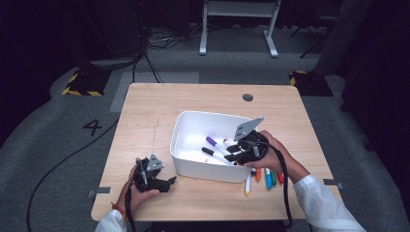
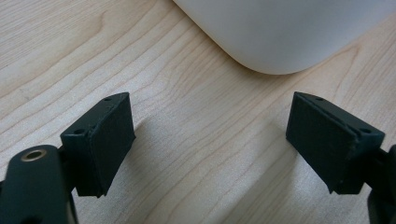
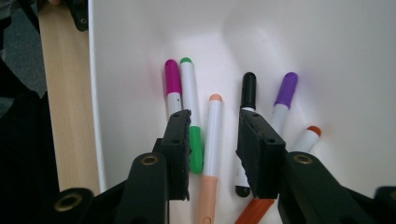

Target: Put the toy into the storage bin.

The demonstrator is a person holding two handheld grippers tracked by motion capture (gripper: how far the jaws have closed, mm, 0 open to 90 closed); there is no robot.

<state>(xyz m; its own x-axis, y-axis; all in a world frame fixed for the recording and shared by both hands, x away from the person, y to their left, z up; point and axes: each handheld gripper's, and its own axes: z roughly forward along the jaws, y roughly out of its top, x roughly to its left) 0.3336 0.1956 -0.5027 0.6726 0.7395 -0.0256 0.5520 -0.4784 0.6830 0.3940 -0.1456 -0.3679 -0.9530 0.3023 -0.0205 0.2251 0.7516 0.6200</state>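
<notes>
I read the job as moving markers from the table into the white bin [image 1: 193, 166], and it looks partly done.

Nearest to me, my left gripper [image 1: 170, 182] rests on the table [image 1: 145, 111] at about seven o'clock from the bin. In the left gripper view its jaws stand wide apart with bare wood between them and the bin's rounded corner [image 2: 280, 42] ahead at one o'clock. It holds nothing.

Just beyond, outside the bin's near wall at five o'clock, several markers [image 1: 265, 178] lie side by side on the table: a white one with a yellow tip, then orange, blue, green and red, as far as I can tell. Those are left to do.

My right gripper [image 1: 231, 153] reaches over the bin's right rim, pointing toward nine o'clock. In the right gripper view its jaws are parted a little, and the peach marker [image 3: 212, 140] lies on the bin floor in the gap between them, running along the twelve-to-six line. The pads are not pressing on it, so I judge it freshly dropped or about to be.

Around it on the bin floor lie a green marker [image 3: 190, 98] and a magenta one [image 3: 173, 88] at eleven o'clock, a black marker [image 3: 249, 91] and a purple one [image 3: 283, 100] at one o'clock, and an orange-red one [image 3: 308, 136] at three.
</notes>
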